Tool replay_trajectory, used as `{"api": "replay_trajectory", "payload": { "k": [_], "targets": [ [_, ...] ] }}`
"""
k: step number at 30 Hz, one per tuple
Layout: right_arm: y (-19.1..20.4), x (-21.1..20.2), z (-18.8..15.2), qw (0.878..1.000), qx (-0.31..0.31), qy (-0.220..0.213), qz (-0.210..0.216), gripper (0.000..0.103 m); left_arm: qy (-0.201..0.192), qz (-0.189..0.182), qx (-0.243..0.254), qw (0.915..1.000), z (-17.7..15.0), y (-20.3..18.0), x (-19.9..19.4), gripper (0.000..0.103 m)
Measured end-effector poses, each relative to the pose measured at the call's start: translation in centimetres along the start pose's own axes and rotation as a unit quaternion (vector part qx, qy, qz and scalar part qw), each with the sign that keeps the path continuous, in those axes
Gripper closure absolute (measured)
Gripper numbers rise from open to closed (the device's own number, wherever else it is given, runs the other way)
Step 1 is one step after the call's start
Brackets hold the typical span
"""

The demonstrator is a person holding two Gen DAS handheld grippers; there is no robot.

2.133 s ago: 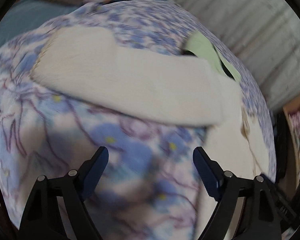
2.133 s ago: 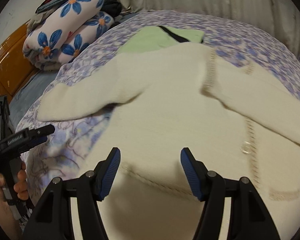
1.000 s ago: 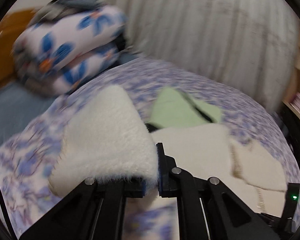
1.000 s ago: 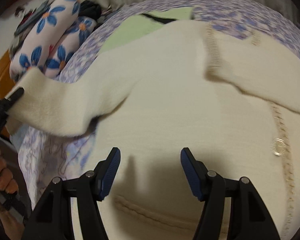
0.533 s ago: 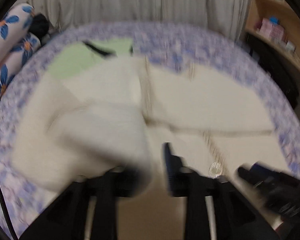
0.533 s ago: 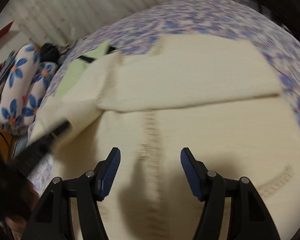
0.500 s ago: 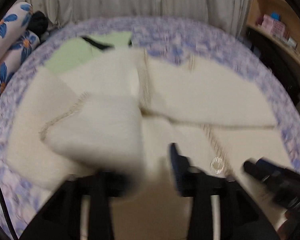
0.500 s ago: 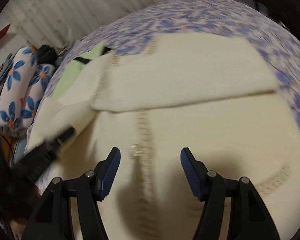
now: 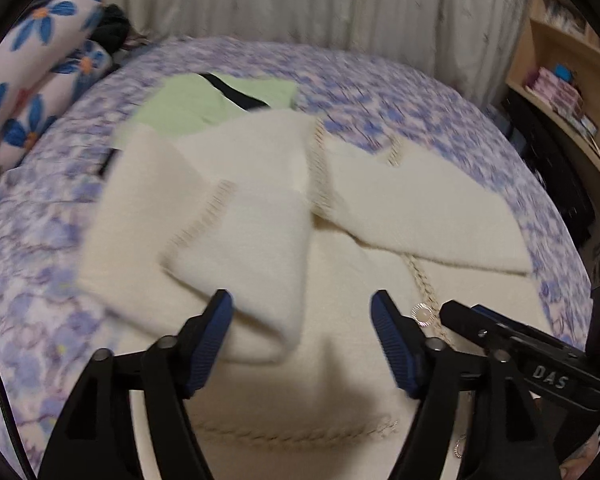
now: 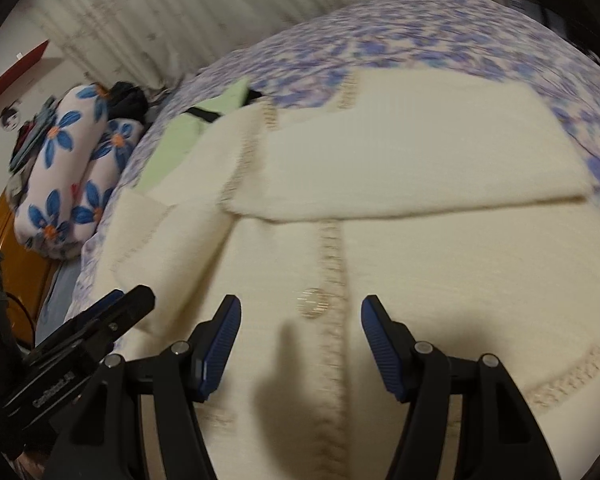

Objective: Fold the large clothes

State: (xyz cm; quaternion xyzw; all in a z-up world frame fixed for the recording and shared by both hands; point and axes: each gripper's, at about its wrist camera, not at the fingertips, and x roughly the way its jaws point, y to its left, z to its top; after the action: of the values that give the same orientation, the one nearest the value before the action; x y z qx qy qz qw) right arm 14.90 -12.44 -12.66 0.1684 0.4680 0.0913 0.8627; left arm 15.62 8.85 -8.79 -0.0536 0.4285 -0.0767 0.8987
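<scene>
sleeves: both folded across the cream cardigan (image 9: pixel 340 360), centre frame
left gripper (image 9: pixel 302 334): just opened, sleeve released
right gripper (image 10: pixel 300 340): open, empty
left: body folds

The left tool (image 9: pixel 302 332), angled downward, has just been opening and now stands with its jaws wide apart and nothing pressed between them, while the right tool (image 10: pixel 300 338) just beside it, likewise angled downward, holds its jaws apart, gripping nothing.
</scene>
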Motion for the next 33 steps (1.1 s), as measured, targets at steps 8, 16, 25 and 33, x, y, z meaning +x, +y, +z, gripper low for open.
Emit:
{"api": "replay_trajectory", "payload": {
  "k": [8, 16, 25, 33],
  "targets": [
    [6.5, 1.9, 0.1, 0.995, -0.094, 0.027, 0.028, 0.04, -0.041, 0.075, -0.029, 0.9959, -1.0, 4.3, -4.3, 0.025],
    [12.7, 5.8, -0.8, 0.978, -0.197, 0.066, 0.035, 0.04, -0.008, 0.124, -0.062, 0.9904, -3.3, 9.3, -4.0, 0.025],
    [15.0, 10.2, -1.0, 0.966, -0.242, 0.065, -0.071, 0.04, 0.013, 0.118, -0.102, 0.9877, -3.9, 12.1, -2.5, 0.025],
    [17.4, 7.8, 3.4, 0.971, -0.237, 0.017, -0.004, 0.084, 0.014, 0.116, -0.11, 0.987, -4.5, 12.7, -2.4, 0.025]
  ]
}}
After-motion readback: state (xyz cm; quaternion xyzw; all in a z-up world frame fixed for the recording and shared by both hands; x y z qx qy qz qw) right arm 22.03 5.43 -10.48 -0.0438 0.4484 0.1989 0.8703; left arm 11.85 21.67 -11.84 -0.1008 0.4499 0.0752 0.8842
